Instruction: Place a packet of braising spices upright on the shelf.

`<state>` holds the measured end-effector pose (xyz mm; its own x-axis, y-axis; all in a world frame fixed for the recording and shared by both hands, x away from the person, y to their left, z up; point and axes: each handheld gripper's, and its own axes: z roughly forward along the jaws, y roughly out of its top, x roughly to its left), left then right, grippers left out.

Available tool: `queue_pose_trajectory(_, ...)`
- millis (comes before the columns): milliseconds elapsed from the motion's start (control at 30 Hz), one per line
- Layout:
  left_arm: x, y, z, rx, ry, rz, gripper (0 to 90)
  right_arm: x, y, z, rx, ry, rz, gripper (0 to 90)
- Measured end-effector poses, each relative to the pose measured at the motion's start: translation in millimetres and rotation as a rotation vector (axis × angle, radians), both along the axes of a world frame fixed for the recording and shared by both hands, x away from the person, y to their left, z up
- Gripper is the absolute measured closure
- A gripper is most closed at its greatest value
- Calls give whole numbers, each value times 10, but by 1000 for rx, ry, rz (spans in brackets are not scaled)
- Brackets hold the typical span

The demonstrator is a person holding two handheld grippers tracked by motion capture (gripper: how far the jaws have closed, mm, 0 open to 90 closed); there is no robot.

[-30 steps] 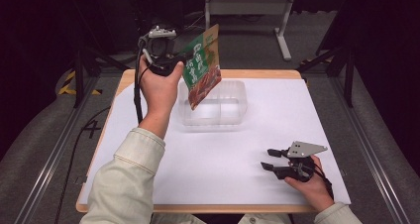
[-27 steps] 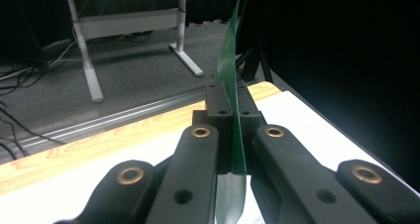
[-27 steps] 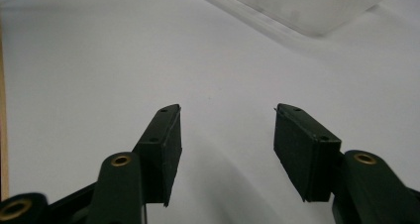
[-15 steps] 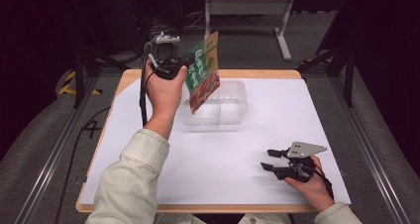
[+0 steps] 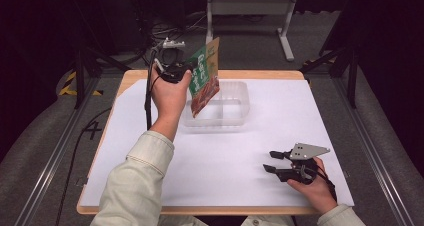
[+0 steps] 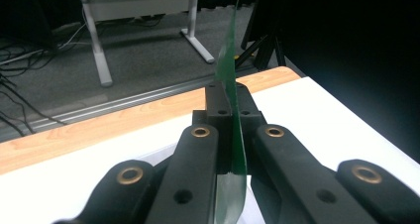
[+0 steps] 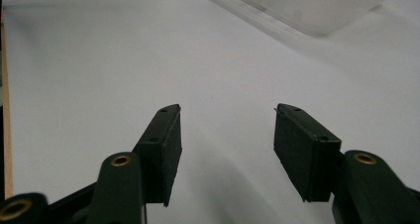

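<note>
Green packet (image 6: 229, 75) between left fingers (image 6: 218, 97)

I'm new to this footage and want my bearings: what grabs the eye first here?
A green snack packet held up in the left tongs, hanging over a clear plastic tray at the far side of the white table. Near the front right edge, the right tongs rest open and hold nothing.

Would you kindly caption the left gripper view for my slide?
Left gripper shut on a green packet, edge-on, above the white table.
</note>
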<state>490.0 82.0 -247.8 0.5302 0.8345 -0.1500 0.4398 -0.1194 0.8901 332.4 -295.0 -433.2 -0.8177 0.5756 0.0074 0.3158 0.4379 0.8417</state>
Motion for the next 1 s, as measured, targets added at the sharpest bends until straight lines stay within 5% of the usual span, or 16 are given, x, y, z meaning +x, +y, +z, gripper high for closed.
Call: queue_pose_trajectory(1000, 16, -105, -272, -12, 43, -15, 872, 6, 15, -17, -5, 9, 11, 433)
